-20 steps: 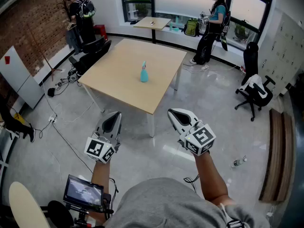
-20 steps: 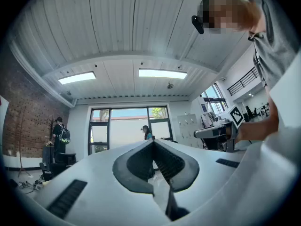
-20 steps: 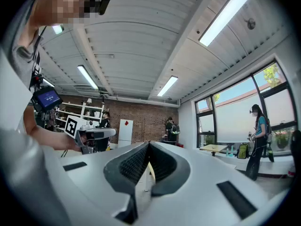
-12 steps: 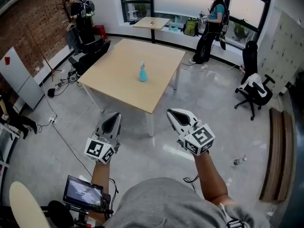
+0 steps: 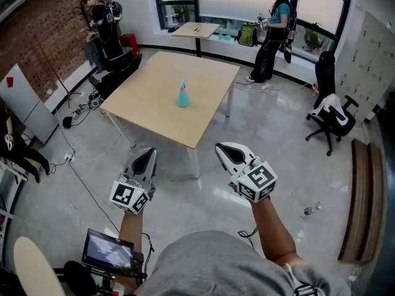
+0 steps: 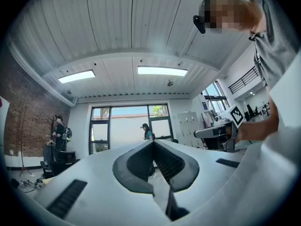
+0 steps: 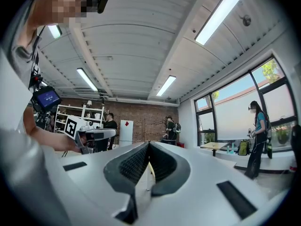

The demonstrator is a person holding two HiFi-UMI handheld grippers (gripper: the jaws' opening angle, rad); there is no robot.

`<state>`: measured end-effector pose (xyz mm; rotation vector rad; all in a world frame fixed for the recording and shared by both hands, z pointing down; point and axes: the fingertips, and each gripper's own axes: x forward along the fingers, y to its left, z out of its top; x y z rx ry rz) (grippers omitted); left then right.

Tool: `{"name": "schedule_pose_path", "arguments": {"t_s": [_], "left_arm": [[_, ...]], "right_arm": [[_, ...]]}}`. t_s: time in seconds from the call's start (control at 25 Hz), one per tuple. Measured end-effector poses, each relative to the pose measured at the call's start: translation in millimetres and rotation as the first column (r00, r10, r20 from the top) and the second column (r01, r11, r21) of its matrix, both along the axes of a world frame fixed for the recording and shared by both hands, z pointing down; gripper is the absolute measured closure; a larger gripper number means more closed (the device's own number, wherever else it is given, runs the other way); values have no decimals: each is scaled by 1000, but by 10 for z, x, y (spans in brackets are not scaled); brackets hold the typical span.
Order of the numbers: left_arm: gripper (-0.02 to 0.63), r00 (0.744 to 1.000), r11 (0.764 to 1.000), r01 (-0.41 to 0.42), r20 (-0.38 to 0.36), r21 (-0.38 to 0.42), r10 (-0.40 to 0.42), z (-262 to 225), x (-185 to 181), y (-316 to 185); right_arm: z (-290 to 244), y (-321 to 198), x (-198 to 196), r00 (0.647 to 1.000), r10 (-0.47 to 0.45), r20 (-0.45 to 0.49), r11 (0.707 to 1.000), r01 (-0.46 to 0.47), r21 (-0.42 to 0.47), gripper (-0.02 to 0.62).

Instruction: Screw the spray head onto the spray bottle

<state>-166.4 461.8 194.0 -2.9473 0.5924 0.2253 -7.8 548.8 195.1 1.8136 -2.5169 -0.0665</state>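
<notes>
A teal spray bottle (image 5: 183,95) stands upright near the middle of the light wooden table (image 5: 154,103), far ahead of me in the head view; whether its spray head is separate I cannot tell at this distance. My left gripper (image 5: 148,153) is held over the floor short of the table, shut and empty. My right gripper (image 5: 223,148) is beside it, also shut with nothing between its pads. In the left gripper view the jaws (image 6: 153,142) meet at the tip; in the right gripper view the jaws (image 7: 148,143) meet too. Neither gripper view shows the bottle.
A person (image 5: 271,31) stands by the windows at the back right, another (image 5: 102,26) by the brick wall at the back left. A small table (image 5: 195,30) stands behind the big one. An office chair (image 5: 330,119) stands at the right, cables (image 5: 80,106) lie on the floor at the left.
The view has shifted slightly: the table and bottle sit a little to the left of where they were. Both grippers keep their places and stay shut.
</notes>
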Motion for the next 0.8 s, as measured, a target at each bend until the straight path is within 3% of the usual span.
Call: {"name": "schedule_pose_path", "arguments": {"t_s": [0.28,0.8], "left_arm": [[601,1000,1000,17,4,-19,-17,114,288,-10],[601,1000,998,23,8,-52,-23,315,813,-173]], "right_arm": [[77,3,255,997,-43,68,999,41,23,589],[264,-214,710,994,-75,74,997,77,-20,589]]}}
